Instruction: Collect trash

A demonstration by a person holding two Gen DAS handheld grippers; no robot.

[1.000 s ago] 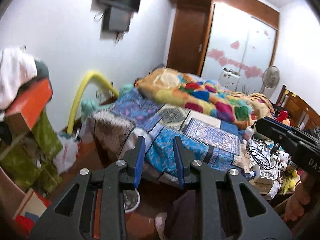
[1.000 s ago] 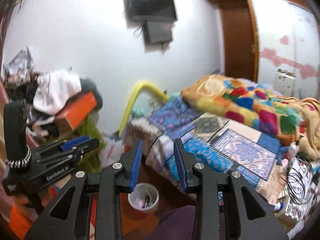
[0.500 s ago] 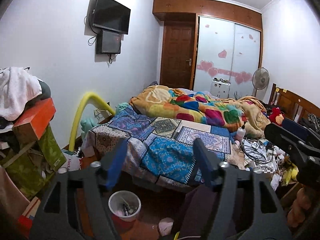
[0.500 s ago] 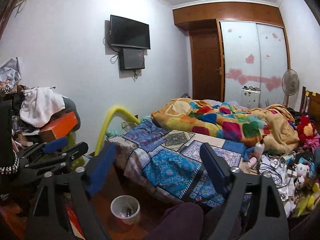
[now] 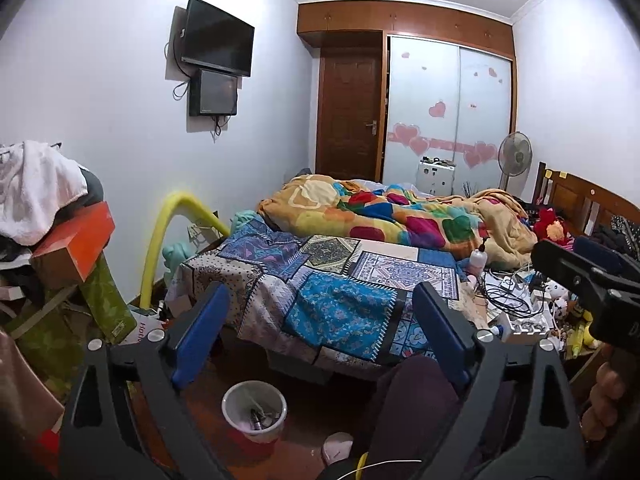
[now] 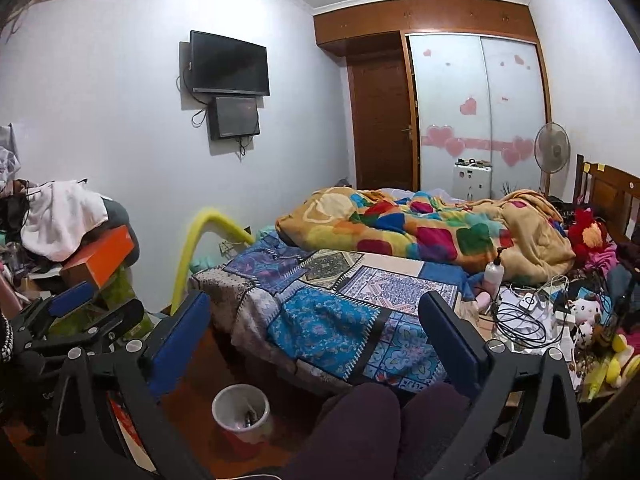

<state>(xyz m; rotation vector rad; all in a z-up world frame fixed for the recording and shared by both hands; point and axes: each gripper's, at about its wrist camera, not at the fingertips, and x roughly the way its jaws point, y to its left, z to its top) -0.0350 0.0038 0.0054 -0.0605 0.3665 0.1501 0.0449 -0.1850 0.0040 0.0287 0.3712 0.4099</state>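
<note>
Bedroom clutter fills both wrist views, and I read it outward from my grippers. Nearest me, my left gripper (image 5: 320, 328) has its blue pads spread wide and the jaws are opening, with nothing between them; my right gripper (image 6: 316, 336) is likewise spread and opening, empty too. Dark purple knees (image 6: 360, 424) sit at 6 o'clock in the right view. On the reddish floor just past them stands the bin (image 5: 255, 411), a white tub at about 7 o'clock in the left view, with a few small dark scraps inside; in the right view it lies at 7 o'clock as well (image 6: 240, 410). A pale slipper (image 5: 337, 446) lies just beside it. At 9 o'clock a pile of boxes and cloth (image 5: 60, 240) is heaped up, an orange box on top under a white towel. At 3 o'clock in the right view, cables, chargers and toys (image 6: 532, 320) are strewn over the bed's edge; I cannot tell which of these is trash. Beyond, a patchwork sheet (image 5: 340, 276) covers the bed, then a bright quilt (image 5: 400, 212). Farthest off, at 12 o'clock, are a brown door (image 5: 348, 116), a wardrobe with heart stickers (image 5: 448, 108), a fan (image 5: 515, 156) and a wall TV (image 5: 218, 36).
</note>
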